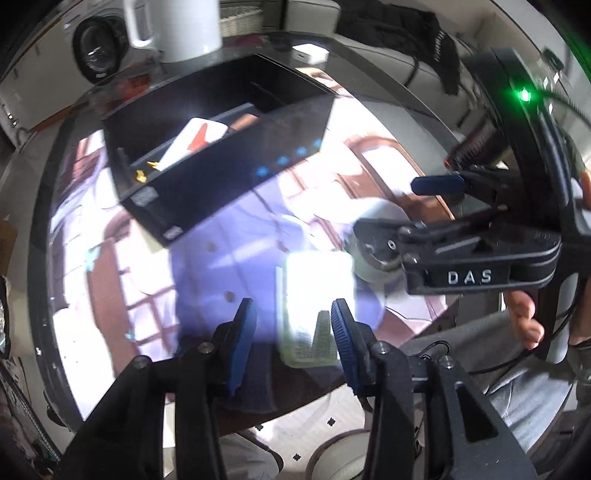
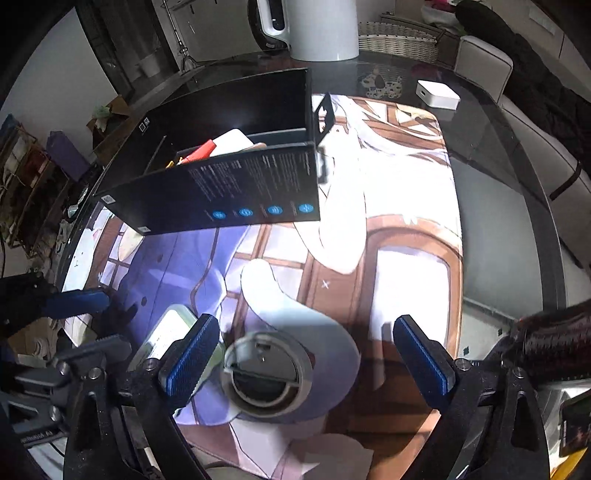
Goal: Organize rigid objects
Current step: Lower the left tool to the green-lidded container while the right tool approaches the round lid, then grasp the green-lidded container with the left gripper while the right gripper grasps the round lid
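Observation:
An open black box stands on the printed mat, holding a white card and red and yellow items. A pale green flat case lies on the mat near the front edge. A grey round container with a lid sits just right of it. My left gripper is open, its fingers either side of the green case's near end. My right gripper is open wide, straddling the round container, and shows in the left wrist view.
A white kettle stands behind the box. A small white box lies at the back right on the dark glass table. A wicker basket and a chair are beyond the table. The table's front edge is just below both grippers.

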`<action>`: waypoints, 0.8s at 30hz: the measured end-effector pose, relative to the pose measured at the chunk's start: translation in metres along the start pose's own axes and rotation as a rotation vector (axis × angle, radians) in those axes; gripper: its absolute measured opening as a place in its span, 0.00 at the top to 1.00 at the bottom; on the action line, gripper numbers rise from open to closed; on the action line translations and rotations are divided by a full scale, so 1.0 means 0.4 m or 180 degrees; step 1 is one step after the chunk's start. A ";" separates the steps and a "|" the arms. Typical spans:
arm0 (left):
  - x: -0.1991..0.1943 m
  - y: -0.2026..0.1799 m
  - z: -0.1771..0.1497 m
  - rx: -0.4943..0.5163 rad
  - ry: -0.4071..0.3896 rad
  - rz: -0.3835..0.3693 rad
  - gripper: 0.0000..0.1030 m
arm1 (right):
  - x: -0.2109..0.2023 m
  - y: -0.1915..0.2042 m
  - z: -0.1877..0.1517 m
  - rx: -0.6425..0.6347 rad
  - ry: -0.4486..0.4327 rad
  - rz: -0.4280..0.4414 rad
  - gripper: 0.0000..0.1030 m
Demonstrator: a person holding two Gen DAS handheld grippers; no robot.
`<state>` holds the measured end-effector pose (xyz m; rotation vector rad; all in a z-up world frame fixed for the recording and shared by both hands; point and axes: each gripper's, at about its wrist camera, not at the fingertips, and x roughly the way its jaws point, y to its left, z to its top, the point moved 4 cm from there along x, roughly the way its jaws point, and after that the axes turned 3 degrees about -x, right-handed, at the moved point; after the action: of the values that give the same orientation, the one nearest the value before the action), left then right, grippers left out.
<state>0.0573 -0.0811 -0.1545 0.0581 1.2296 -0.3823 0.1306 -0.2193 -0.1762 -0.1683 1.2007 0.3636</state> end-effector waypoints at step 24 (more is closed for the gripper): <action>0.100 -0.043 0.046 0.0135 0.0124 0.0396 0.47 | -0.006 0.001 -0.067 -0.0033 0.0130 0.0196 0.17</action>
<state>0.0797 -0.1117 -0.1823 0.1782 1.2495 -0.2999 0.1061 -0.2279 -0.1834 -0.1486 1.2465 0.4222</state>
